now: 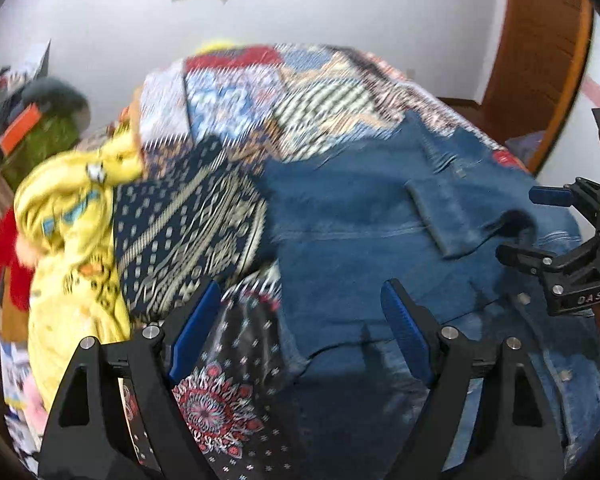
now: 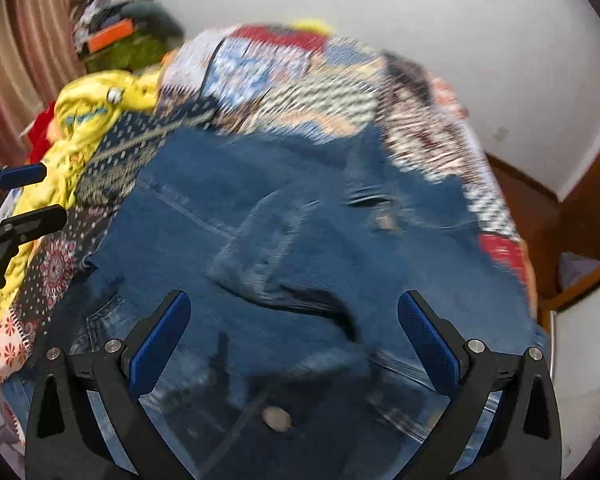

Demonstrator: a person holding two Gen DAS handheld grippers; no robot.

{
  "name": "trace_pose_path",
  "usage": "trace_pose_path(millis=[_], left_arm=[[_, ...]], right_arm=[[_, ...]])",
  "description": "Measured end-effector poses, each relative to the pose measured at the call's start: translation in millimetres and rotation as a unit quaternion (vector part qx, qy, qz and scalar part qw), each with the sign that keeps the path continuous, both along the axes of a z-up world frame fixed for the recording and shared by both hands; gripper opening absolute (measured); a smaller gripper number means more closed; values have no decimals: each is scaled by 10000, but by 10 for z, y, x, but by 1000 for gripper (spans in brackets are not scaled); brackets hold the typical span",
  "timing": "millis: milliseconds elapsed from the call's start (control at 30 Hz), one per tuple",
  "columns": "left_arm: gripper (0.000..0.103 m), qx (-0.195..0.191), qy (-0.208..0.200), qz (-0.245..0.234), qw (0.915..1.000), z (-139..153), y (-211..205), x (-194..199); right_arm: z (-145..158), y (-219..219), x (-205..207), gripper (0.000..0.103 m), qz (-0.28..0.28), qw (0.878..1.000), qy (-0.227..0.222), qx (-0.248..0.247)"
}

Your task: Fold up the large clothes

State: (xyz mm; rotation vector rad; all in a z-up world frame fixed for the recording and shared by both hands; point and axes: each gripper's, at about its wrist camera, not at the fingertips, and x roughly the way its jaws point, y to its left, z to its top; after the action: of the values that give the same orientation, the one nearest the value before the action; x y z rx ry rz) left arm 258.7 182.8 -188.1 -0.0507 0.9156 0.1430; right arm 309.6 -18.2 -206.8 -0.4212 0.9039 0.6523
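Denim jacket [image 2: 300,240]: blue, large, lies spread on the bed over a patchwork bedspread [image 1: 260,92]; metal button [image 2: 277,419] at the near edge, a flap or cuff raised in a ridge at mid-cloth, folds loose and uneven. Both views blurred.

Yellow garment [image 1: 72,232]: crumpled heap at the left of the bed, just beside the jacket's left edge, apart from the work.

Step in hand, by judgement: taking hold of the jacket's near edge for a fold. To do it well, seize the cloth at two points level with each other, one at each side, catch the full thickness of denim, and carry the edge over evenly so the raised ridge flattens instead of being trapped beneath.

Left gripper [image 1: 304,324]: jaws wide apart, nothing between them; hangs over the jacket's left edge where it meets the bedspread.

Right gripper [image 2: 294,332]: jaws wide apart, holds nothing; poised above the jacket's middle, contact with the cloth not discernible.
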Motion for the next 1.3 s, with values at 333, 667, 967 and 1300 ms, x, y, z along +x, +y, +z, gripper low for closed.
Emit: trace_pose_path(millis=[333, 667, 967, 1300], left_arm=[[82, -491, 513, 304, 9970, -662, 287, 117], [82, -730, 603, 509, 9942, -687, 290, 129], [82, -464, 171, 251, 9985, -223, -54, 215], [82, -299, 889, 217, 9954, -682, -433, 444]], right_arm=[[-454, 467, 67, 68, 810, 9886, -46, -1269], [-211, 237, 169, 14, 539, 9974, 142, -447], [594, -631, 283, 14, -541, 9937, -244, 955], [415, -1475, 215, 12, -1387, 9793, 72, 1474]])
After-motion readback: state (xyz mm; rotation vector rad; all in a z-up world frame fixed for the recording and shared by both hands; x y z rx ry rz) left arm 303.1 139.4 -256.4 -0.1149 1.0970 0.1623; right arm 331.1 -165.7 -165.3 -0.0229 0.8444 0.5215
